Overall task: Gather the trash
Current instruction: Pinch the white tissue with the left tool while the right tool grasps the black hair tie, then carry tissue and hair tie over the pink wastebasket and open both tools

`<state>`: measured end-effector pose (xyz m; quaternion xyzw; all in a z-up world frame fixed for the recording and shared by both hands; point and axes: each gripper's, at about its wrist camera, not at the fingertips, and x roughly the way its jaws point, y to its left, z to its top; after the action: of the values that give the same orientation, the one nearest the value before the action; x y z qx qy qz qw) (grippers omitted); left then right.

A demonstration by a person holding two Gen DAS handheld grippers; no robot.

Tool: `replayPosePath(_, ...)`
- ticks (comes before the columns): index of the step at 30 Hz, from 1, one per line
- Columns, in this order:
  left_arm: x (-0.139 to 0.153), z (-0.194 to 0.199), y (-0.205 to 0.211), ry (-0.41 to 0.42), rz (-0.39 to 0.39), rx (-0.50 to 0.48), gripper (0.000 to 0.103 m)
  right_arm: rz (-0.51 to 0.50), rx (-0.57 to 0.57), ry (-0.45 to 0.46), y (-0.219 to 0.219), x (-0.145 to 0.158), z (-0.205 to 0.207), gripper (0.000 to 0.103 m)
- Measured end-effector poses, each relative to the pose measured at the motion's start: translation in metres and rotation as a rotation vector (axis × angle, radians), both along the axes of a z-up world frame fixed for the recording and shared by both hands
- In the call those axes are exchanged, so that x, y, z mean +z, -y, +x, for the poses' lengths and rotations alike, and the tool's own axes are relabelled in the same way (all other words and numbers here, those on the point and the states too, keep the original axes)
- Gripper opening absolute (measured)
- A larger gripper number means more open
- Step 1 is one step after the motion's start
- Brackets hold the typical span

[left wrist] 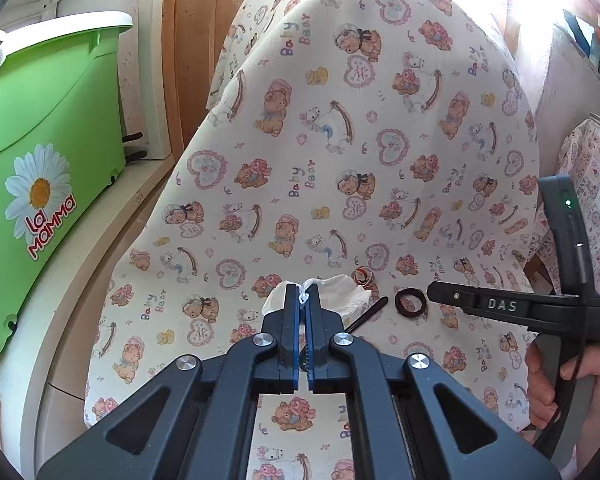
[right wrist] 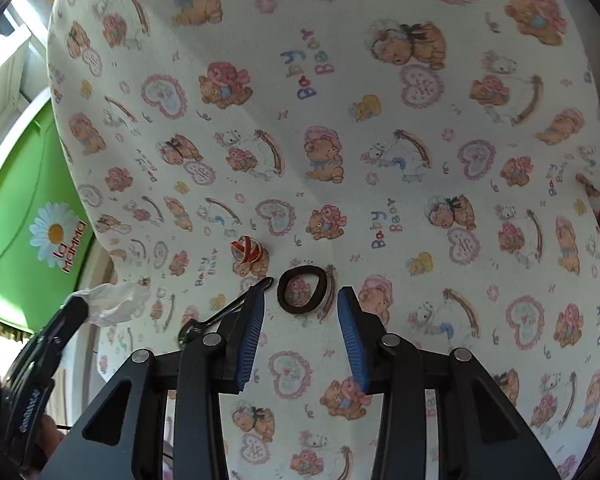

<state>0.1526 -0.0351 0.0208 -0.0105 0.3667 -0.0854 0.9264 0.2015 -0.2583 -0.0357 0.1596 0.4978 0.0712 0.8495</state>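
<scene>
White crumpled tissue [left wrist: 350, 294] sits pinched in the left hand-held gripper [left wrist: 304, 300] for disposal; right hand-held gripper [right wrist: 300, 300] spread, framing the dark rubber ring [right wrist: 302, 289].

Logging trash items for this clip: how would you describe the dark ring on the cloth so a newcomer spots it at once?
Start from the teddy-bear printed cloth covering the table. Just ahead of the open right gripper lies the dark ring, flat on the cloth. Unlike the white crumpled tissue pinched in the left gripper and the small red-and-white wrapper beyond it, it is a plain dark brown hoop showing cloth through its middle.
</scene>
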Motion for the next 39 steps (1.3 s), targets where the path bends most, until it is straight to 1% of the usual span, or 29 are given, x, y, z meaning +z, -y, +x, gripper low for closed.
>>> replayPosePath(1, 0.000, 0.000, 0.001, 0.004, 0.009, 0.002, 0.002, -0.024, 0.001, -0.010, -0.003, -0.004, 0.005, 0.039)
replayPosePath(2, -0.001, 0.000, 0.001, 0.005, 0.015, 0.004, 0.002, -0.038, 0.004, -0.023, -0.005, -0.008, 0.009, 0.034)
replayPosePath(3, -0.001, 0.000, 0.001, 0.004, 0.017, 0.004, 0.002, -0.049, 0.010, -0.032, -0.008, -0.011, 0.012, 0.032)
replayPosePath(7, -0.003, 0.002, 0.000, -0.002, 0.022, 0.013, 0.002, -0.142, 0.027, -0.039, -0.021, -0.019, 0.019, 0.032)
replayPosePath(10, -0.006, 0.004, -0.002, -0.013, 0.021, 0.020, 0.002, -0.168, 0.036, -0.040, -0.028, -0.024, 0.020, 0.025)
replayPosePath(12, -0.008, 0.004, -0.002, -0.017, 0.022, 0.022, 0.002, -0.192, 0.030, -0.041, -0.031, -0.027, 0.021, 0.014)
replayPosePath(13, -0.008, 0.004, -0.002, -0.016, 0.024, 0.023, 0.002, -0.202, 0.031, -0.043, -0.032, -0.029, 0.021, 0.013)
replayPosePath(15, -0.009, 0.004, 0.000, -0.016, 0.032, 0.021, 0.002, -0.236, 0.031, -0.034, -0.037, -0.030, 0.021, 0.005)
replayPosePath(18, -0.009, 0.001, 0.002, -0.016, 0.040, 0.014, 0.002, -0.285, 0.027, -0.029, -0.041, -0.030, 0.018, 0.005)
replayPosePath(22, -0.007, -0.004, 0.002, 0.001, 0.053, 0.009, 0.002, -0.235, -0.005, 0.013, -0.039, -0.023, 0.007, 0.005)
replayPosePath(25, -0.009, -0.005, 0.003, 0.011, 0.093, 0.022, 0.002, -0.197, -0.019, 0.058, -0.033, -0.009, -0.004, 0.005)
replayPosePath(28, -0.011, -0.007, 0.004, 0.006, 0.090, 0.014, 0.002, -0.143, -0.046, 0.076, -0.023, 0.002, -0.020, 0.005)
replayPosePath(30, -0.011, -0.010, 0.006, 0.008, 0.090, 0.009, 0.002, -0.104, -0.031, 0.094, -0.019, 0.008, -0.030, 0.005)
replayPosePath(32, -0.011, -0.014, 0.007, 0.014, 0.089, 0.010, 0.002, -0.104, -0.021, 0.117, -0.016, 0.013, -0.038, 0.005)
replayPosePath(34, -0.012, -0.017, 0.005, 0.035, 0.107, 0.026, 0.002, -0.099, -0.014, 0.142, -0.013, 0.018, -0.047, 0.005)
replayPosePath(36, -0.015, -0.016, 0.000, 0.030, 0.115, 0.045, 0.002, -0.094, -0.012, 0.165, -0.011, 0.024, -0.054, 0.005)
replayPosePath(39, -0.020, -0.014, -0.013, -0.010, 0.058, 0.057, 0.002, -0.118, -0.003, 0.190, -0.008, 0.032, -0.063, 0.005)
